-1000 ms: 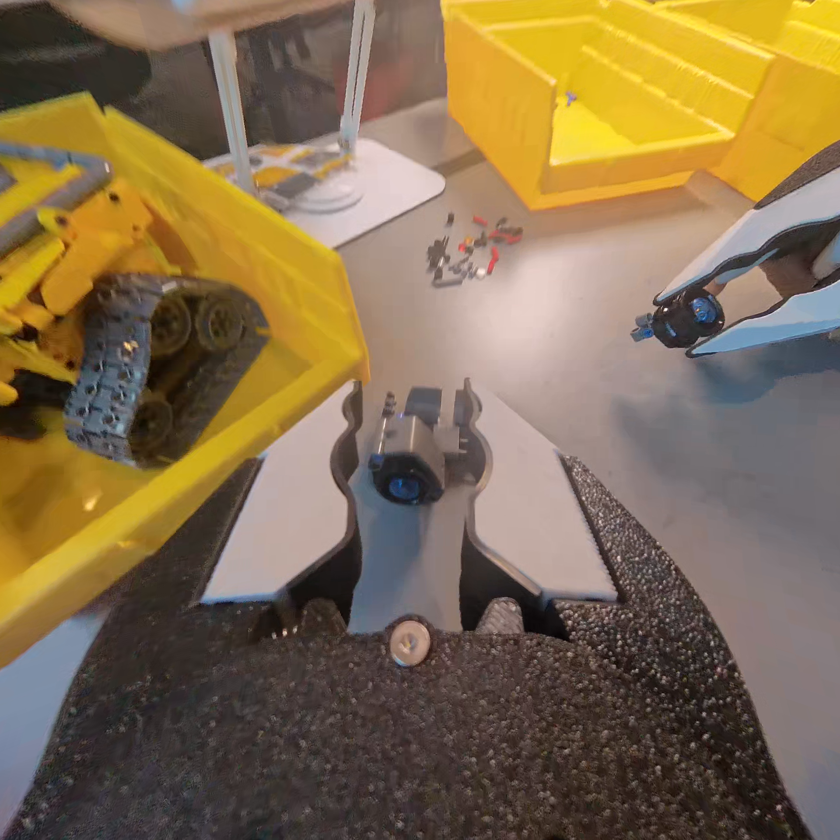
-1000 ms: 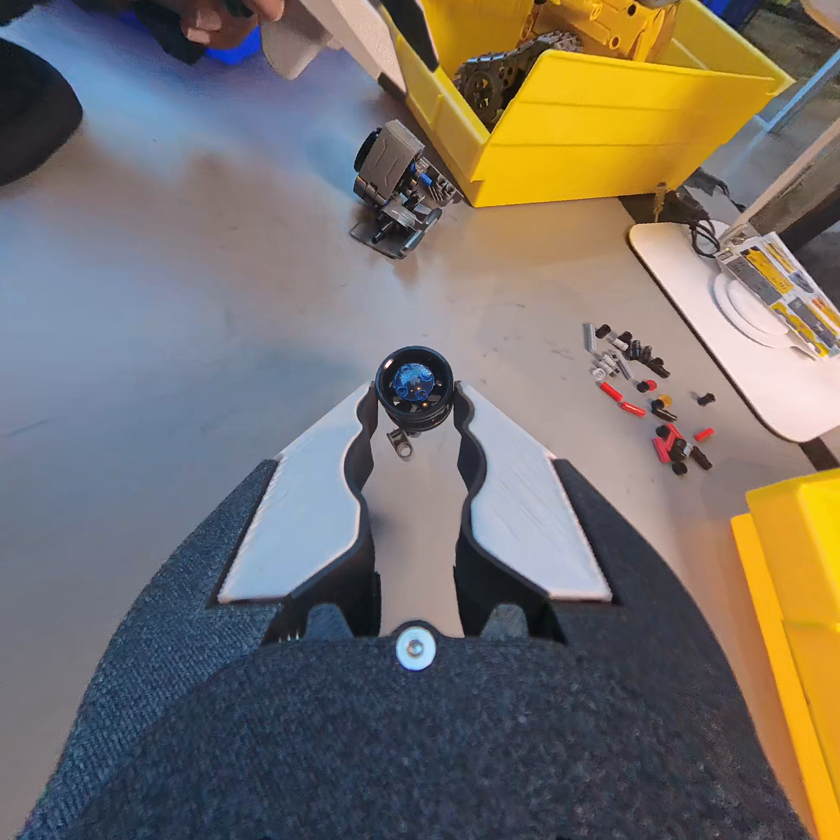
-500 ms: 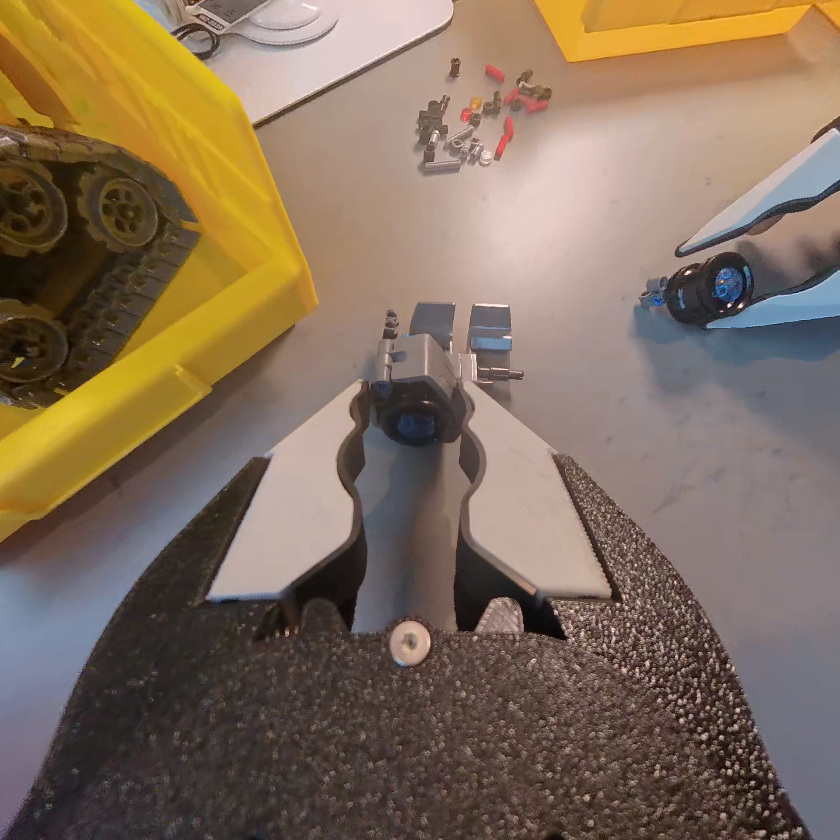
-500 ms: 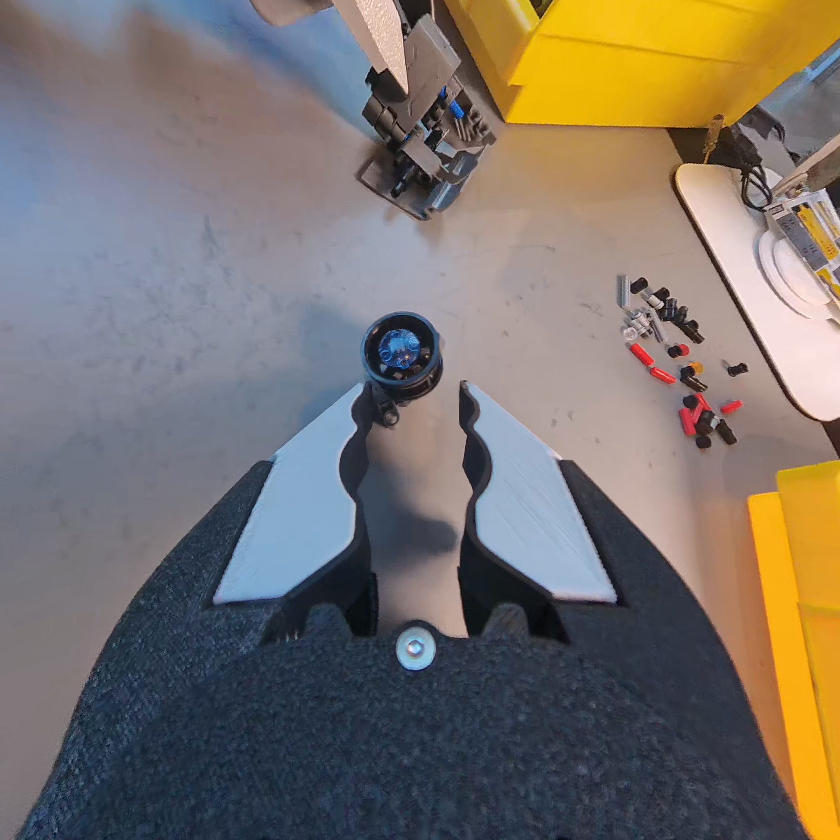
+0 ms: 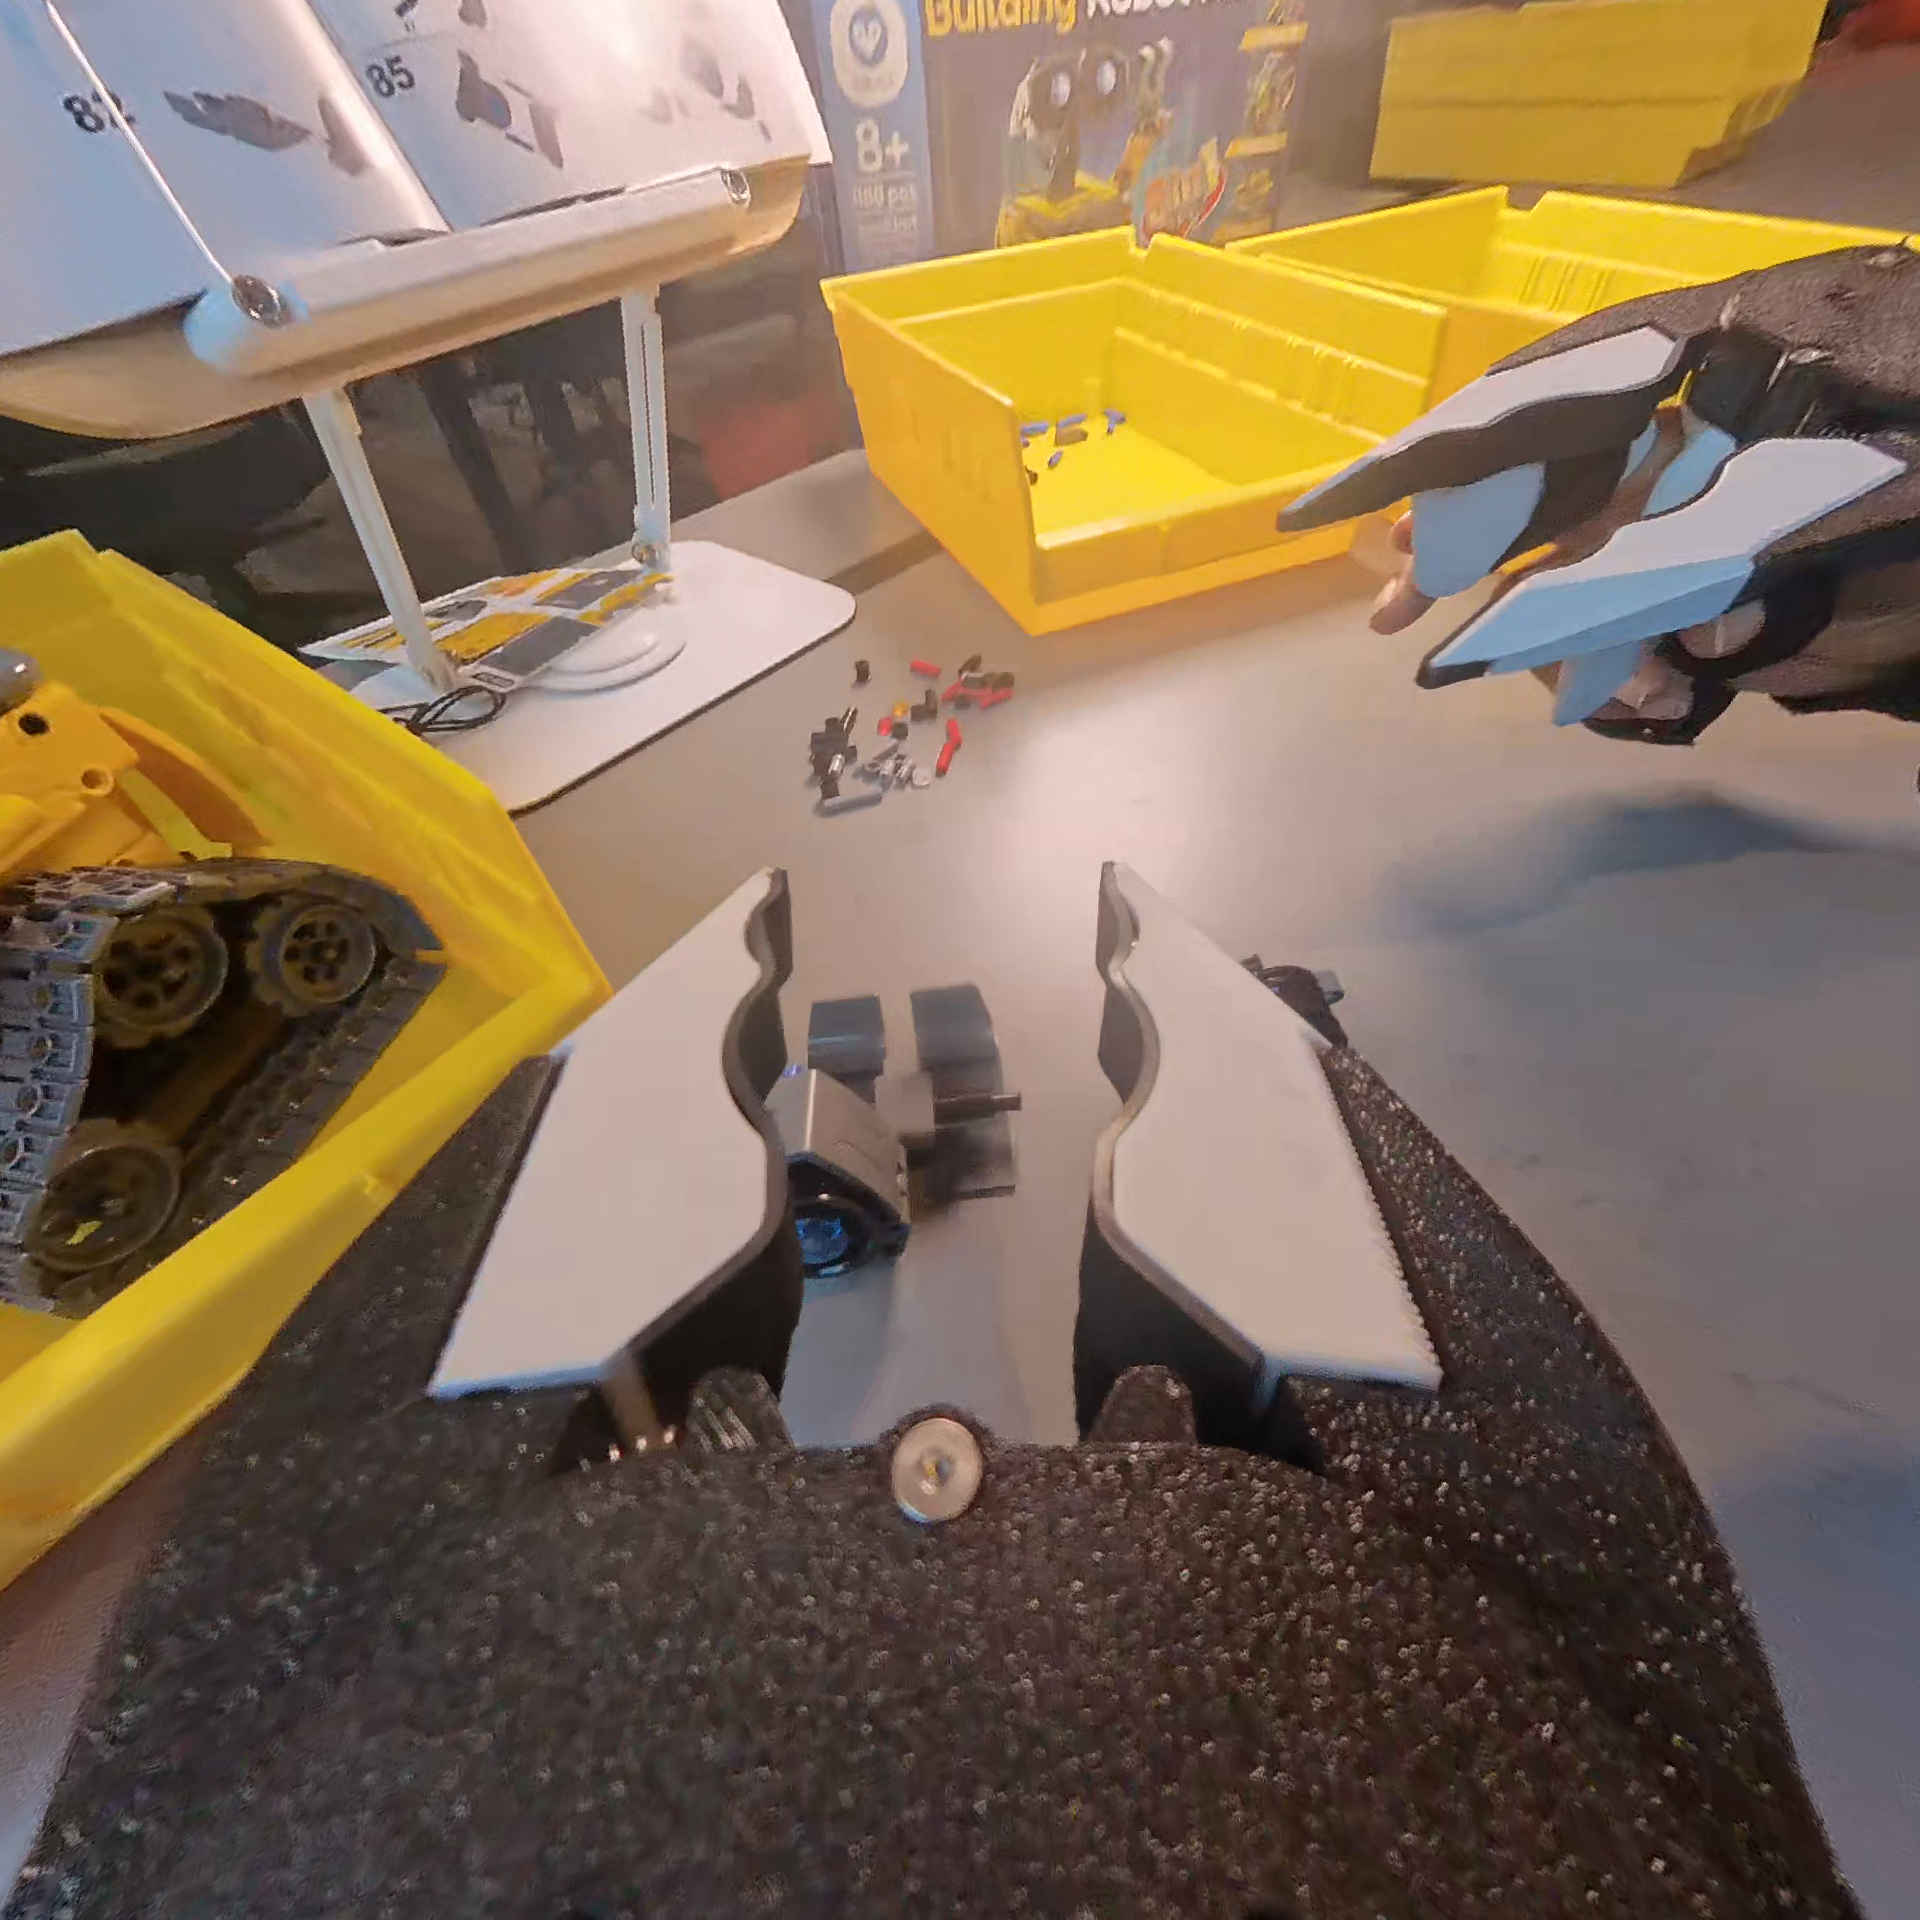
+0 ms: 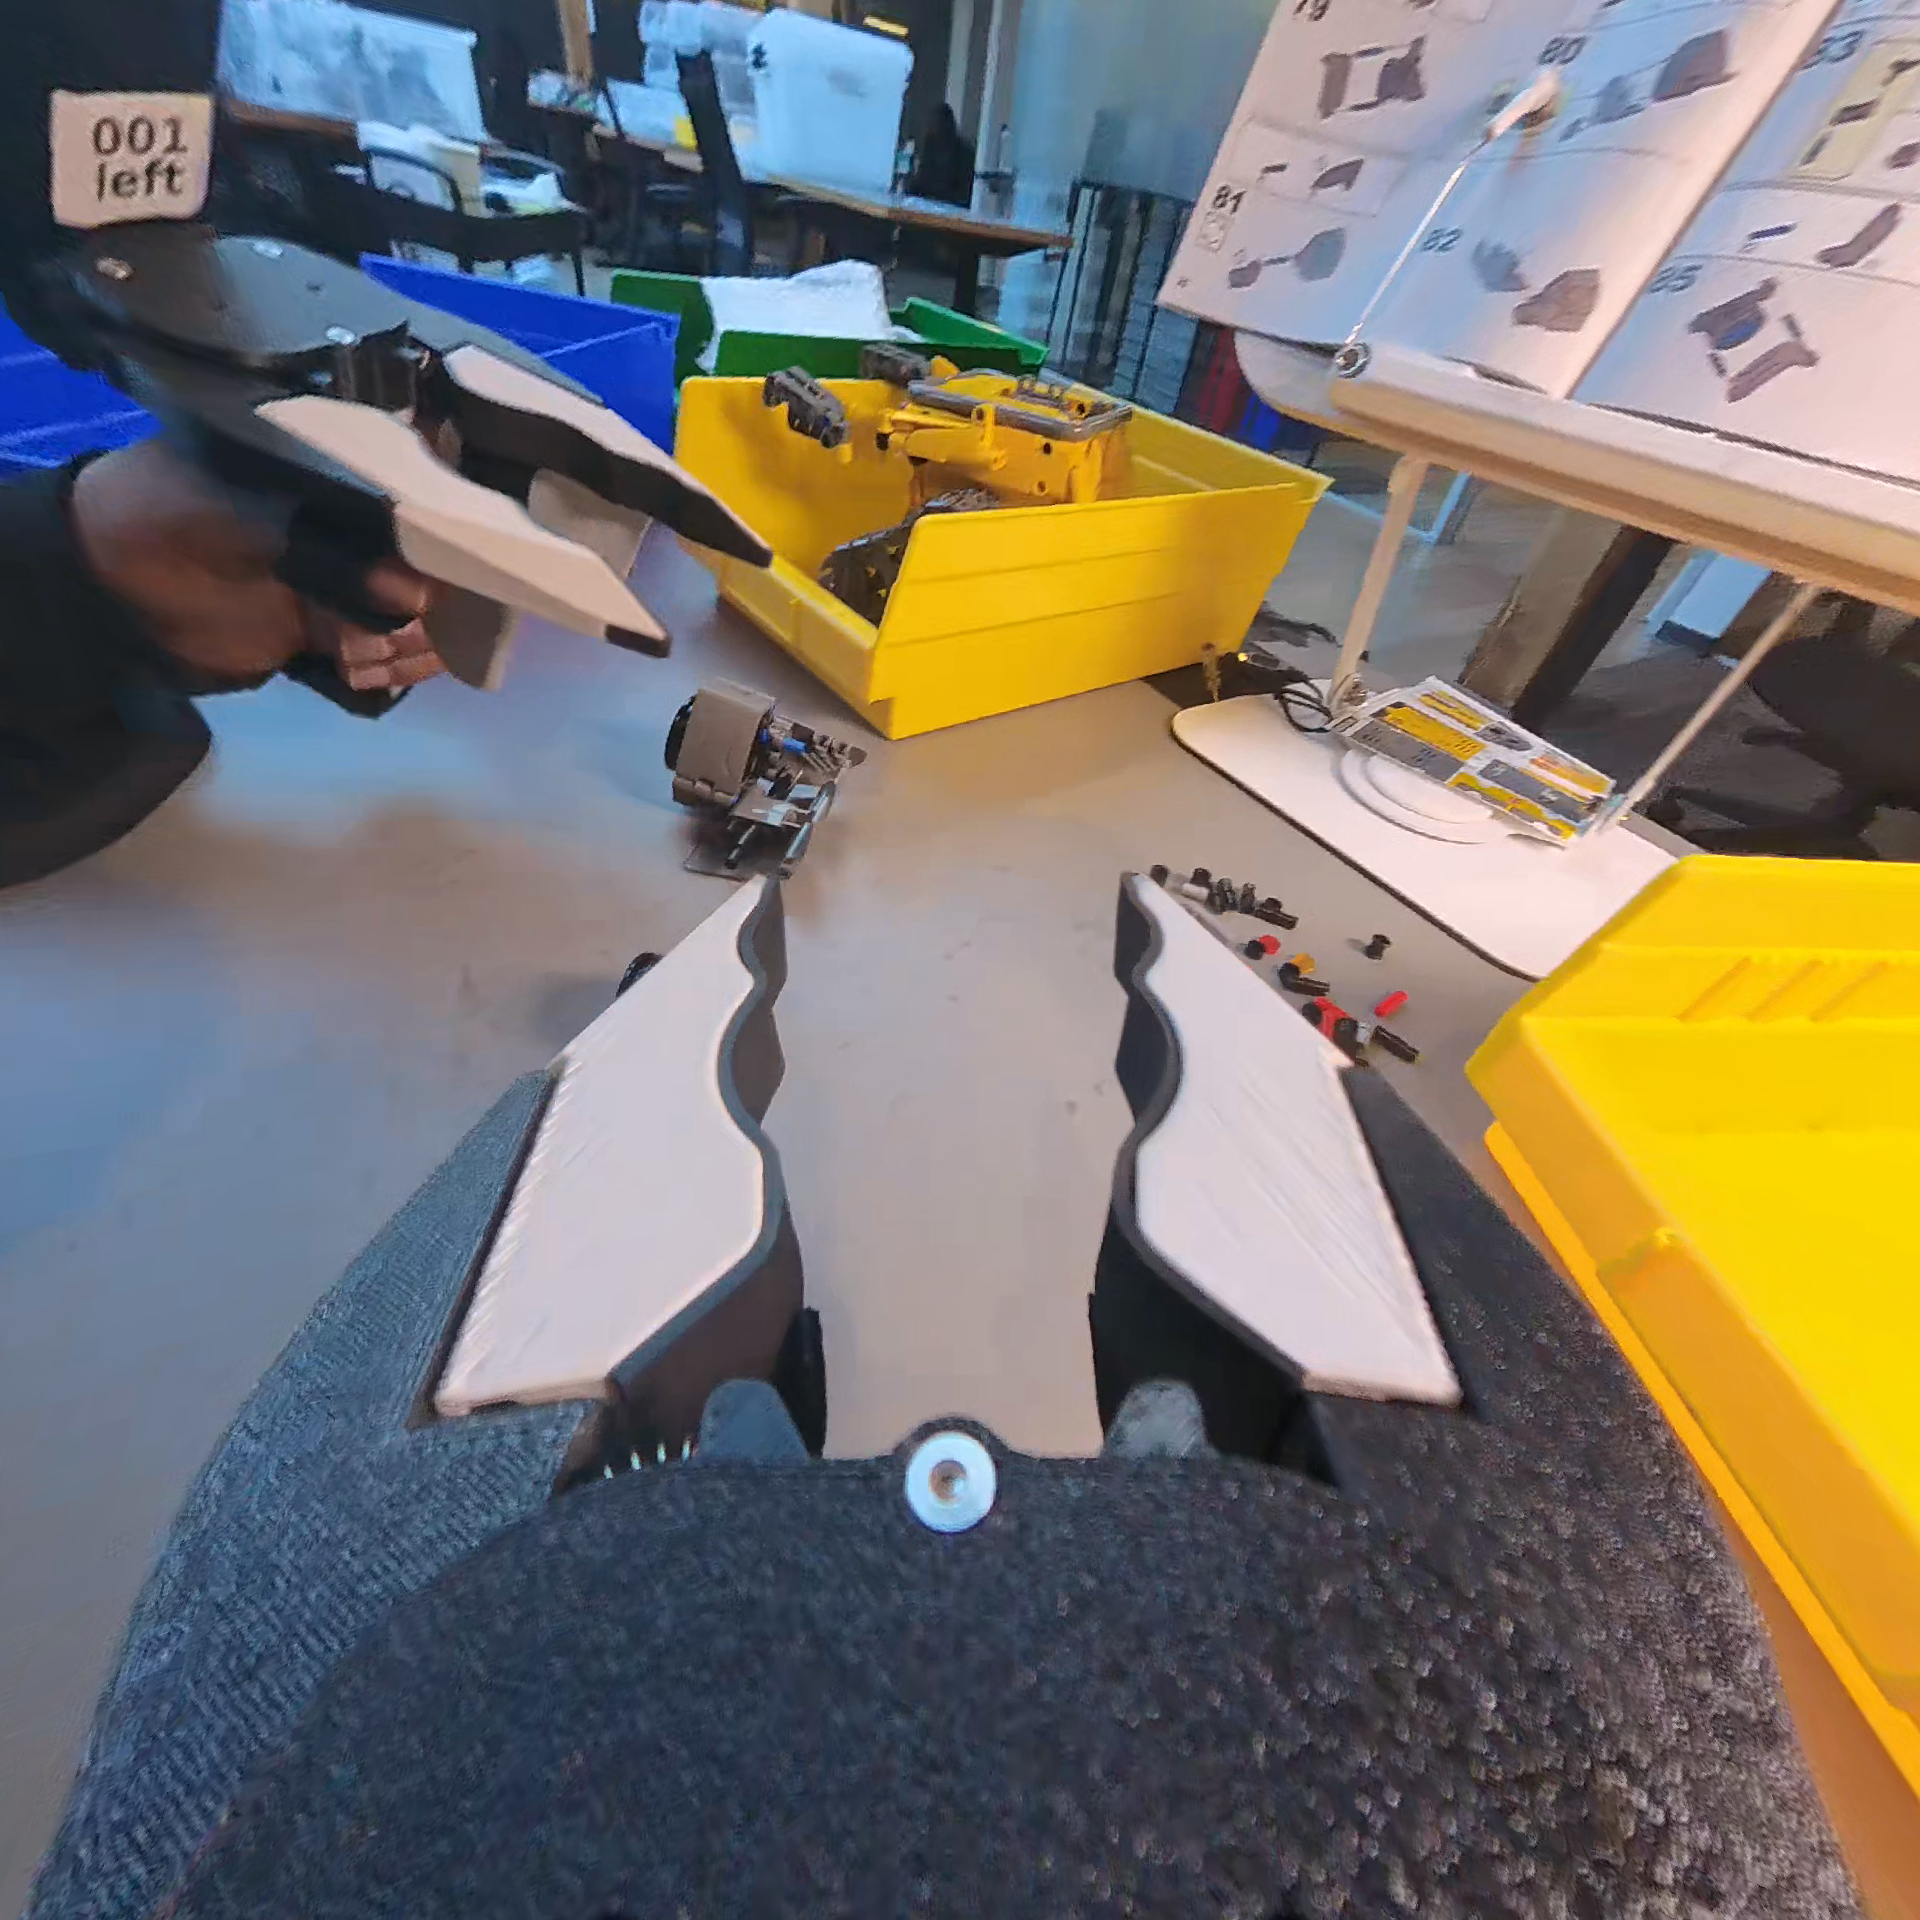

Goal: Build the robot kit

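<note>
My left gripper (image 5: 940, 883) is open and empty, raised above the table. A grey motor block with a blue-centred round end (image 5: 883, 1122) lies loose on the table below, between its fingers and apart from the pads. The block also shows in the right wrist view (image 6: 748, 769), with the left gripper (image 6: 707, 597) in the air above it. My right gripper (image 6: 951, 891) is open and empty over bare table. A small black round wheel piece (image 5: 1294, 987) lies on the table; in the right wrist view it only peeks out (image 6: 636, 966) beside my left finger. The right gripper (image 5: 1356, 597) hangs open in the air.
A yellow bin (image 5: 312, 831) holding a yellow tracked model (image 6: 997, 447) stands at the left. Small red and black pins (image 5: 904, 727) lie mid-table. A white instruction stand (image 5: 623, 665) and yellow bins (image 5: 1039, 416) stand behind; one bin (image 6: 1714, 1143) is close on my right.
Both grippers opened and let go: the left released the grey motor block onto the table, the right released the black wheel piece. Both then lifted up and back.
</note>
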Demonstrator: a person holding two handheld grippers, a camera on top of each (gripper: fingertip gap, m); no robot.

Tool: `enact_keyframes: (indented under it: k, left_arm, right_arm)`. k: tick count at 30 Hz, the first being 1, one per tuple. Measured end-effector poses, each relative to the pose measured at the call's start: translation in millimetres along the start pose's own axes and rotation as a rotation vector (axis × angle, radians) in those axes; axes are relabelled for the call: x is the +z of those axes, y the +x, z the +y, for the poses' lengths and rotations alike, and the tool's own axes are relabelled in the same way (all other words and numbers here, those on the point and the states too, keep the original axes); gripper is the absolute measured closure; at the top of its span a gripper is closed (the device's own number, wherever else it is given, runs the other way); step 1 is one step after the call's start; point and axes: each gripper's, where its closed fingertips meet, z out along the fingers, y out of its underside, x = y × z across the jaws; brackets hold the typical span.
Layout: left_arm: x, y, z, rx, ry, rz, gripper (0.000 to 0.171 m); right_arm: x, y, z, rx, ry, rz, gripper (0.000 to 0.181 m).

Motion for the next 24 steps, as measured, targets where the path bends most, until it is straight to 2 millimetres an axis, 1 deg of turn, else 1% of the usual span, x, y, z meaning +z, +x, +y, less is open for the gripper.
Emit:
enact_keyframes:
  k: [1, 4, 8, 12, 15, 20, 22, 24]
  left_arm:
    - [0.9, 3.1, -1.2, -0.004, 0.013, 0.005, 0.107]
    - [4.2, 13.4, -0.6, 0.007, 0.020, 0.038, 0.105]
    - [3.8, 20.0, -5.9, 0.028, 0.064, 0.051, 0.109]
    - [2.2, 10.6, -6.9, 0.008, 0.086, 0.012, 0.118]
    - [-0.2, 1.2, -7.4, -0.050, 0.105, 0.002, 0.121]
    - [-5.3, -14.9, -9.6, -0.167, 0.153, 0.000, 0.132]
    - [-6.5, -18.9, -9.4, -0.193, 0.166, 0.006, 0.138]
    - [-7.5, -22.5, -9.6, -0.208, 0.176, -0.001, 0.141]
  right_arm:
    - [-1.1, 3.8, -1.5, 0.012, 0.014, 0.019, 0.117]
    - [-4.2, 13.1, -5.2, 0.028, 0.052, 0.069, 0.118]
    - [-7.4, 20.8, -8.1, 0.032, 0.086, 0.119, 0.121]
    - [-8.3, 24.8, -8.0, 0.040, 0.106, 0.148, 0.126]
    - [-8.5, 26.4, -7.5, 0.061, 0.124, 0.162, 0.128]
    - [-6.8, 24.6, -5.4, 0.064, 0.126, 0.159, 0.132]
    - [-5.2, 22.9, -3.3, 0.066, 0.119, 0.149, 0.134]
    - [-3.1, 19.4, -0.7, 0.067, 0.108, 0.129, 0.138]
